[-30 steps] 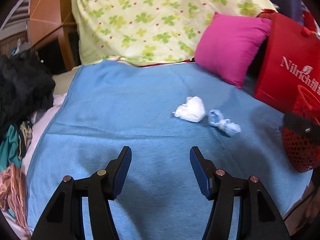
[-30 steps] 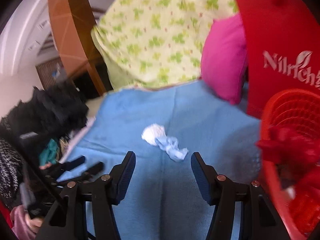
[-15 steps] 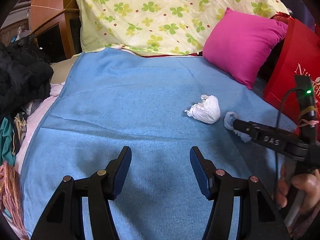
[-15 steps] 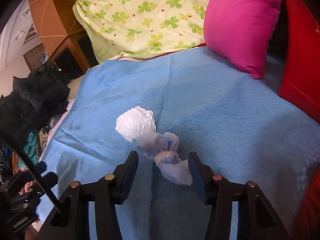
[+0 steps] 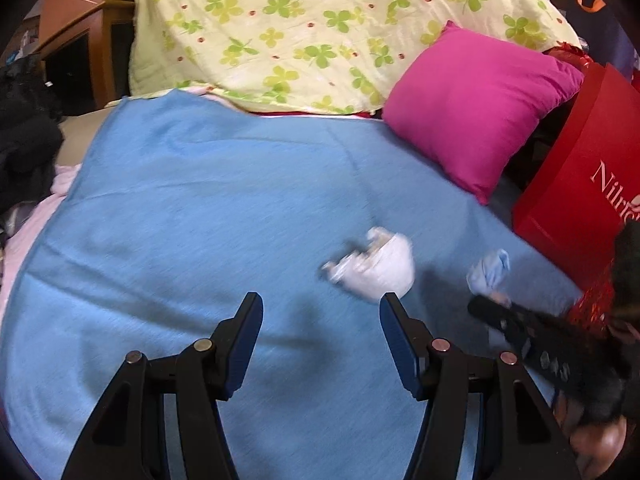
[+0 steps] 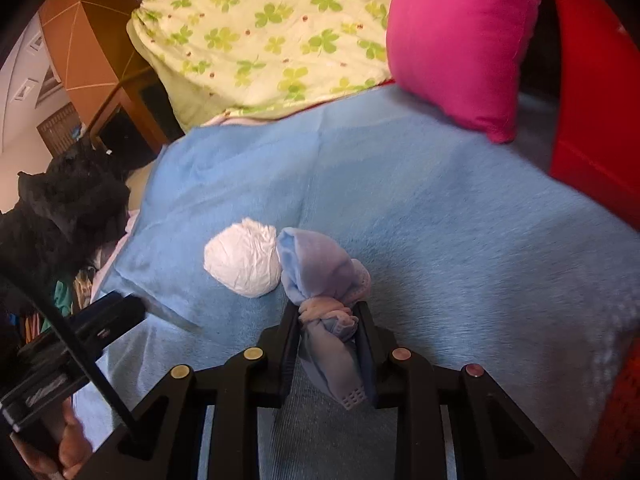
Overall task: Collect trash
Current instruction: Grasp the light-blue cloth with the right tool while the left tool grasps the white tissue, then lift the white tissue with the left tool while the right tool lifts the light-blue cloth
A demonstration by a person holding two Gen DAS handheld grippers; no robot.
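Right tongs (image 6: 328, 320) clamped on knotted light-blue rag (image 6: 324, 280), lower centre of the right wrist frame, on the blue blanket (image 6: 440, 220). White crumpled wad (image 6: 244, 258) touches the rag's left side (blurred in left view). Left tongs (image 5: 321, 308) spread wide, holding nothing, lower centre, wad just above their right finger. Pink pillow (image 5: 476, 108) upper right.

A bed (image 5: 200, 220) under a blue blanket (image 6: 440, 208) carries a clover-print quilt (image 5: 320, 20) and pink pillow (image 5: 480, 100) at its far edge, with a wooden cabinet (image 6: 92, 52) beyond its left corner.
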